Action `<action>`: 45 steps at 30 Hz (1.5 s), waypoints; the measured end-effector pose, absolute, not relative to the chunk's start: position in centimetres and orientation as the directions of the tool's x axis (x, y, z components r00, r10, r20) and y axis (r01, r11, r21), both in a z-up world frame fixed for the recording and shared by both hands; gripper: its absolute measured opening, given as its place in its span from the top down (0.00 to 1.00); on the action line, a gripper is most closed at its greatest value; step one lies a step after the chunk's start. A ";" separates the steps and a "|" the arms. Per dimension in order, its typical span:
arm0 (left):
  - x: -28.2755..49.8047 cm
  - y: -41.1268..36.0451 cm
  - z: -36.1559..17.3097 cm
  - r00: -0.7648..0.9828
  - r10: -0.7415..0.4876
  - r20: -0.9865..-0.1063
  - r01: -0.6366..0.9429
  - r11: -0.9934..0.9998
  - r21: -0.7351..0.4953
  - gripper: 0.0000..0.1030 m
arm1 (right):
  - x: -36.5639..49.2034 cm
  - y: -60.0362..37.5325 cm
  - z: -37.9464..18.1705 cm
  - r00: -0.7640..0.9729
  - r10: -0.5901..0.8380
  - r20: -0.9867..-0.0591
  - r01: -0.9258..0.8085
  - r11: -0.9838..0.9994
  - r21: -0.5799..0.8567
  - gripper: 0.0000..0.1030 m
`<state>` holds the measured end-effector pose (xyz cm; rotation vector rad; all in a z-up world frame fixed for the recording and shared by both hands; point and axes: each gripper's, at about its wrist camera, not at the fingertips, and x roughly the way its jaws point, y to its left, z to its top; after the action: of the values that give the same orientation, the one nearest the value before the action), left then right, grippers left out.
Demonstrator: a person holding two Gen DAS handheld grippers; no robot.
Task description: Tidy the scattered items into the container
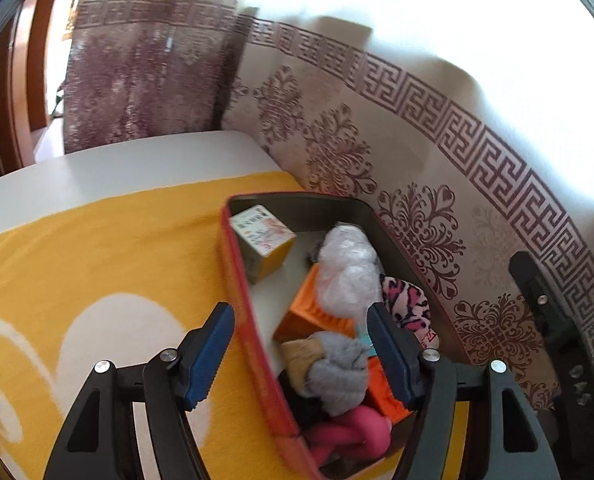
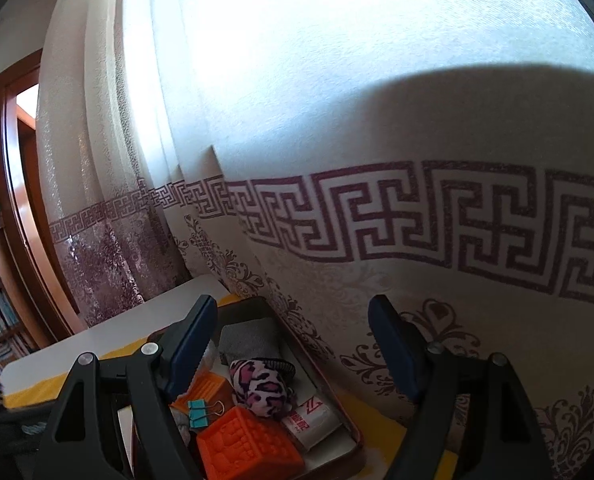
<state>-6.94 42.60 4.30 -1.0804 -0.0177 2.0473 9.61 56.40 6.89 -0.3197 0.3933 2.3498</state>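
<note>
Backlit curtain (image 2: 337, 80) glare, dim foreground, fisheye edge warp, slight blur

Curtain (image 1: 417, 128) presses close along box (image 1: 253, 320) far side, seemingly touching; yellow cloth (image 1: 97, 248) on table (image 1: 117, 160) left of box lies open; box interior crowded.

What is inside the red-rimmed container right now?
The container holds a printed box, orange blocks, a clear-wrapped white bundle, a pink leopard-print piece, grey cloth, a pink item, a teal binder clip. Anything beneath the pile is hidden.
</note>
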 end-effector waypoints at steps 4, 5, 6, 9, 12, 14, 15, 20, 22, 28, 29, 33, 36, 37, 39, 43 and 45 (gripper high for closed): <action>-6.7 40.3 4.8 -0.341 0.645 -0.683 -0.626 -0.698 -0.347 0.32 | 9.1 55.9 6.7 -0.708 0.618 -0.341 -0.693 -0.702 0.164 0.21; -6.7 39.6 4.9 -0.348 0.640 -0.685 -0.620 -0.705 -0.344 0.32 | 9.0 55.8 6.7 -0.708 0.617 -0.345 -0.692 -0.704 0.160 0.21; -6.6 38.9 5.1 -0.355 0.635 -0.686 -0.614 -0.712 -0.341 0.32 | 8.8 55.8 6.6 -0.707 0.616 -0.348 -0.691 -0.705 0.157 0.21; -6.4 36.1 5.8 -0.390 0.618 -0.683 -0.593 -0.735 -0.328 0.32 | 8.5 55.6 6.4 -0.709 0.606 -0.360 -0.685 -0.713 0.149 0.21; -6.0 32.7 6.5 -0.441 0.590 -0.677 -0.564 -0.769 -0.302 0.32 | 8.2 55.0 6.3 -0.716 0.597 -0.361 -0.674 -0.727 0.134 0.21; -5.9 30.3 6.8 -0.473 0.566 -0.675 -0.536 -0.793 -0.289 0.32 | 8.1 54.4 6.3 -0.722 0.594 -0.356 -0.665 -0.738 0.117 0.21; -5.8 29.1 6.7 -0.487 0.553 -0.676 -0.519 -0.806 -0.285 0.32 | 8.0 54.2 6.3 -0.724 0.593 -0.353 -0.662 -0.742 0.111 0.21; -6.1 22.4 6.0 -0.553 0.476 -0.685 -0.397 -0.872 -0.286 0.32 | 7.5 52.2 6.1 -0.732 0.596 -0.329 -0.643 -0.765 0.045 0.21; -6.5 19.4 5.6 -0.580 0.435 -0.689 -0.330 -0.898 -0.289 0.32 | 7.4 51.4 6.0 -0.733 0.604 -0.314 -0.640 -0.768 0.017 0.21; -7.9 13.3 4.1 -0.637 0.323 -0.700 -0.176 -0.945 -0.276 0.32 | 7.1 48.5 6.0 -0.732 0.635 -0.247 -0.637 -0.766 -0.083 0.21; -8.3 12.8 3.8 -0.633 0.322 -0.704 -0.167 -0.945 -0.282 0.32 | 7.0 48.2 5.9 -0.734 0.633 -0.247 -0.632 -0.770 -0.095 0.21; -10.0 12.1 2.9 -0.618 0.329 -0.714 -0.160 -0.942 -0.295 0.32 | 6.6 47.5 5.9 -0.728 0.635 -0.259 -0.630 -0.768 -0.113 0.21; -11.9 11.9 1.9 -0.581 0.353 -0.733 -0.149 -0.932 -0.330 0.32 | 6.6 47.5 5.8 -0.726 0.632 -0.271 -0.632 -0.768 -0.097 0.21; -12.4 11.9 1.6 -0.572 0.357 -0.739 -0.143 -0.930 -0.338 0.32 | 6.5 47.5 5.7 -0.724 0.632 -0.274 -0.633 -0.768 -0.099 0.21; -13.3 11.9 1.0 -0.560 0.348 -0.752 -0.118 -0.932 -0.343 0.32 | 6.2 47.2 5.5 -0.719 0.638 -0.276 -0.633 -0.765 -0.118 0.21; -14.1 11.9 0.2 -0.557 0.339 -0.758 -0.102 -0.934 -0.343 0.32 | 5.9 47.0 5.0 -0.719 0.632 -0.288 -0.622 -0.771 -0.137 0.21; -14.3 11.9 -0.3 -0.554 0.338 -0.761 -0.098 -0.934 -0.343 0.32 | 5.7 46.9 4.9 -0.721 0.626 -0.297 -0.614 -0.776 -0.143 0.21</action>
<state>-14.32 11.88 -0.32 -1.3277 -0.3834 2.5393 5.75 46.91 4.89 -0.4344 -0.0447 2.4207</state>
